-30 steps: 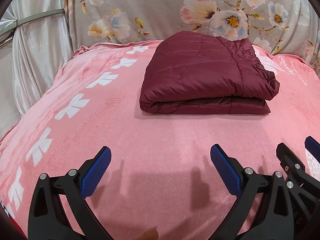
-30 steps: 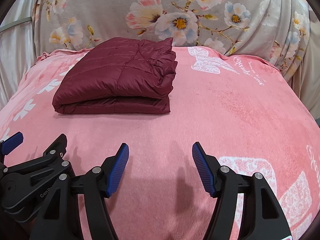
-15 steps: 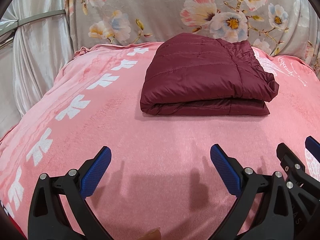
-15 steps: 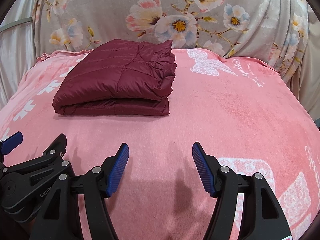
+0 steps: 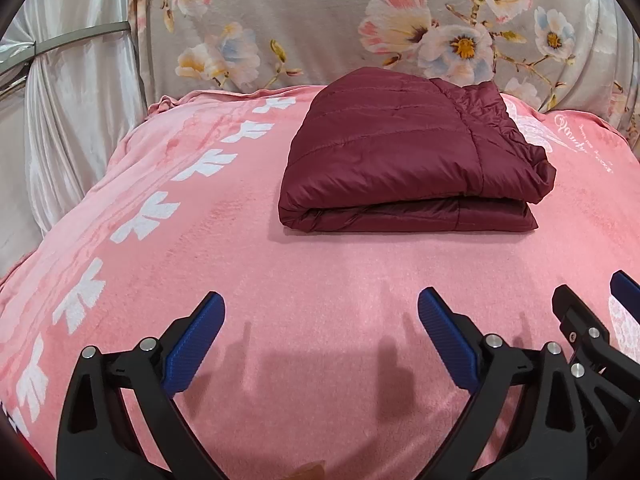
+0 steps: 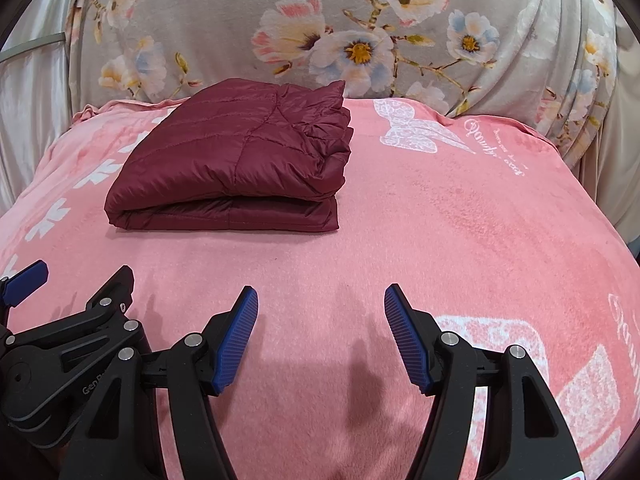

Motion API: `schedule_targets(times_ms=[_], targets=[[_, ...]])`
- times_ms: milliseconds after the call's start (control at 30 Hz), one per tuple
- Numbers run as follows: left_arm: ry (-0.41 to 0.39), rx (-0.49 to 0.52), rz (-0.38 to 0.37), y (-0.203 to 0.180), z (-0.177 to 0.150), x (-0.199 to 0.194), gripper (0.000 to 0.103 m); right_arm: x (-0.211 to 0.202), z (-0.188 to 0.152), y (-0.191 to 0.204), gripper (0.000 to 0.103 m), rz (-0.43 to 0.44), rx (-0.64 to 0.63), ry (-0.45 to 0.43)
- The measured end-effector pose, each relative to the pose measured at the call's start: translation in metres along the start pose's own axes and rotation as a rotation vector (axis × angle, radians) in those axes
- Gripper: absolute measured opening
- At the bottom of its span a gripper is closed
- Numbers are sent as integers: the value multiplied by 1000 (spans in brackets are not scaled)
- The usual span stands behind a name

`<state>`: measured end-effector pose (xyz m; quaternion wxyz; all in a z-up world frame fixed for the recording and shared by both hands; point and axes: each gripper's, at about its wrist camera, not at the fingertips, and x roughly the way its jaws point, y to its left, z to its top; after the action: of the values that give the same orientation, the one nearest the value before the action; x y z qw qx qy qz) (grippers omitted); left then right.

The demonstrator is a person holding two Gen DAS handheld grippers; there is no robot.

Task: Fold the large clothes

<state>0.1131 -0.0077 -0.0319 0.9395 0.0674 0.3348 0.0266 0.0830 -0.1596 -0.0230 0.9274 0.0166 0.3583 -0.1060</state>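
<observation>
A dark red quilted jacket [image 5: 404, 156] lies folded into a thick rectangular stack on the pink blanket [image 5: 280, 280], towards the far side. In the right wrist view the same jacket [image 6: 236, 164] sits left of centre. My left gripper [image 5: 322, 312] hovers over the near part of the blanket, open, with nothing between its blue pads. My right gripper [image 6: 322, 304] is beside it, also open and empty. Both stand well short of the jacket. The left gripper's frame [image 6: 68, 344] shows at the right wrist view's lower left.
A grey floral cloth [image 5: 340, 32] hangs as a backdrop behind the blanket. Pale satin drapery [image 5: 68, 120] falls at the left. The blanket carries white leaf prints [image 5: 144, 216] at the left and a white butterfly print [image 6: 416, 132] right of the jacket.
</observation>
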Motion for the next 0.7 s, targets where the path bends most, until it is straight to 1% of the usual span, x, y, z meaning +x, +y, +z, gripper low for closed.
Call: schedule_targets(times_ms=[133,700], targets=[[-1,2,-4,-1,0,0,91,0,0,0,64,0,0,-1],[0,-2,-8,-2,-1,0,91,0,0,0,65,0,0,0]])
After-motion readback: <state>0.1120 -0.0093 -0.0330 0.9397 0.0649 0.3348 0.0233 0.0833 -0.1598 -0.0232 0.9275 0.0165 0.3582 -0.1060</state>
